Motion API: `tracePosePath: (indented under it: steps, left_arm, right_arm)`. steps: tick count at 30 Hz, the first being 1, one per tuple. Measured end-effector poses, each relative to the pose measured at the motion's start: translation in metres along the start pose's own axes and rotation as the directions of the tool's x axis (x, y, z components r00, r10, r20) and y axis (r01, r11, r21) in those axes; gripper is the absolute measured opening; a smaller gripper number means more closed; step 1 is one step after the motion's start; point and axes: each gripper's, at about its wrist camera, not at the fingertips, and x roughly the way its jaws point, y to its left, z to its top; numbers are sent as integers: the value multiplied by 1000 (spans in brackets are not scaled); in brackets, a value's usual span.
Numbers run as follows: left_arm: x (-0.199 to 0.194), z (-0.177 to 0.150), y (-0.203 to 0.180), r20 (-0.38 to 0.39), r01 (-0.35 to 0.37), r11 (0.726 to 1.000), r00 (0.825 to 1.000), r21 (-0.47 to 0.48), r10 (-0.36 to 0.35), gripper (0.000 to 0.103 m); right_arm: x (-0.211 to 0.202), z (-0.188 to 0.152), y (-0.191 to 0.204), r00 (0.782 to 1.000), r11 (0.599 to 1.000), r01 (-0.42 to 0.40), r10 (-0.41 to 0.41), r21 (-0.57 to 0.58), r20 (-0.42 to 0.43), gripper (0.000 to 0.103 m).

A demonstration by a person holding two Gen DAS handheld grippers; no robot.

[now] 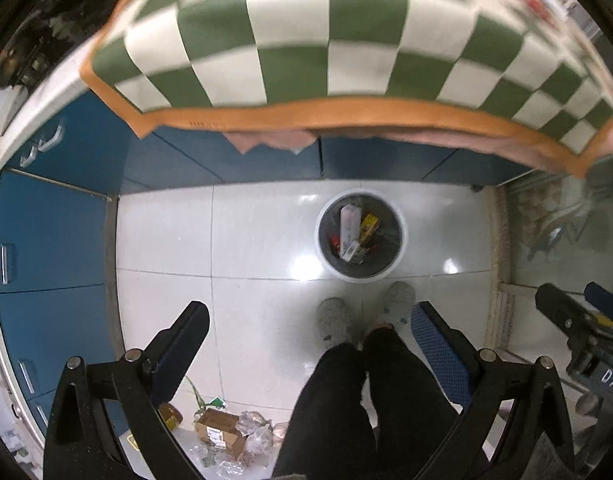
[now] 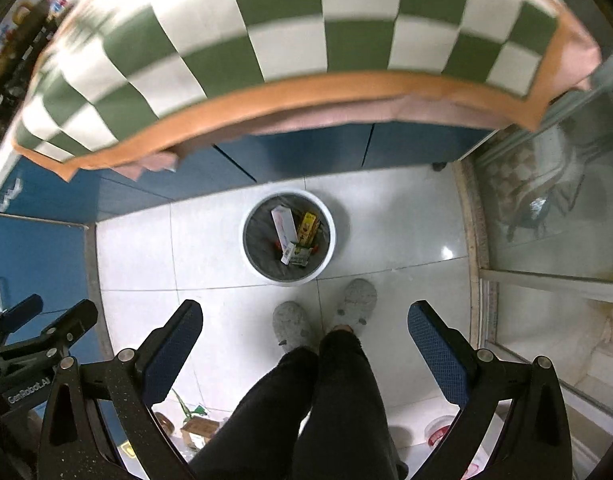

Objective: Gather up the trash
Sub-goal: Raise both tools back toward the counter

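A round white trash bin (image 1: 401, 236) with a grey liner stands on the tiled floor below the counter and also shows in the right wrist view (image 2: 330, 236). It holds a white carton (image 1: 349, 222), a yellow box (image 1: 369, 226) and other small packs. My left gripper (image 1: 308, 312) is open and empty, high above the floor. My right gripper (image 2: 304, 312) is open and empty too, held beside it; its fingers (image 1: 562, 312) show at the right edge of the left wrist view. Loose trash lies on the floor behind the feet: a brown cardboard box (image 1: 222, 432) and crumpled clear plastic (image 1: 254, 428).
A green-and-white checked cloth (image 1: 326, 40) with an orange border covers the counter above blue cabinets (image 1: 46, 232). The person's legs (image 1: 346, 400) and grey slippers (image 1: 334, 316) stand just before the bin. A glass door (image 2: 546, 208) is at the right. A red-and-white roll (image 2: 438, 430) lies on the floor.
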Motion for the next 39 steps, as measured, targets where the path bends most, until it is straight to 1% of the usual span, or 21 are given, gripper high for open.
tracePosePath:
  steps: [4,6,8,11,13,16,17,19,21,22,23,24,26,28,30,31,33,35,37,38,39]
  left_arm:
    - [-47,4,-4,78,-19,999,997,28,17,103]
    - [-70,9,-4,129,-30,999,991,27,27,103]
    - [-91,18,-5,179,-28,1000,983,13,25,103]
    - [-113,46,-12,244,-48,999,969,-11,49,103]
    - [-126,68,-19,282,-43,999,958,-23,48,103]
    - [-139,111,-35,330,-41,998,942,-42,52,103]
    - [-142,131,-43,345,-41,998,937,-55,57,103]
    - [-143,161,-56,354,-40,996,933,-74,64,103]
    - [-141,201,-75,356,-63,992,929,-107,98,103]
    - [-140,215,-82,355,-70,991,929,-117,108,103]
    - [-136,238,-93,357,-82,988,926,-132,124,103]
    - [-134,252,-100,357,-97,985,923,-143,143,103]
    - [-121,294,-120,344,-130,978,922,-165,180,103]
    - [-108,323,-132,327,-150,971,922,-188,206,103]
    - [-92,352,-142,304,-160,964,927,-213,221,103]
    - [-82,367,-145,287,-163,960,931,-230,227,103]
    - [-62,391,-147,253,-147,956,944,-254,212,103]
    - [-44,409,-146,216,-132,952,957,-276,195,103]
    - [-27,421,-144,185,-106,948,968,-299,167,103]
    - [-18,426,-143,168,-95,946,974,-309,153,102]
    - [-10,430,-142,159,-76,947,979,-313,131,102]
  right_arm:
    - [-55,-4,2,998,1000,-30,30,0,47,103]
    - [-79,-3,0,995,998,-63,61,13,74,103]
    - [-92,2,-2,990,994,-101,97,38,99,103]
    - [-117,25,-12,978,986,-151,138,75,157,103]
    - [-125,46,-19,971,981,-173,155,88,183,103]
    - [-140,89,-41,958,975,-195,167,104,231,103]
    - [-142,106,-50,956,974,-195,164,112,243,103]
    - [-144,140,-70,948,966,-218,175,141,266,103]
    - [-144,184,-98,944,959,-219,162,179,286,103]
    - [-142,200,-109,943,955,-223,161,196,290,103]
    - [-139,221,-122,942,950,-228,159,215,297,103]
    - [-135,250,-140,943,946,-217,139,242,304,103]
    - [-124,296,-170,941,935,-209,113,285,319,103]
    - [-111,343,-200,940,926,-182,66,331,334,103]
    - [-95,386,-224,935,919,-162,27,360,354,103]
    - [-86,408,-235,934,916,-139,-5,375,358,103]
    - [-63,455,-256,932,914,-100,-52,394,358,103]
    - [-42,489,-267,933,915,-75,-76,397,351,103]
    - [-20,520,-273,928,923,-48,-100,381,359,90]
    - [-11,532,-273,928,930,-34,-106,365,357,80]
    - [1,543,-272,932,936,-24,-105,350,346,74]
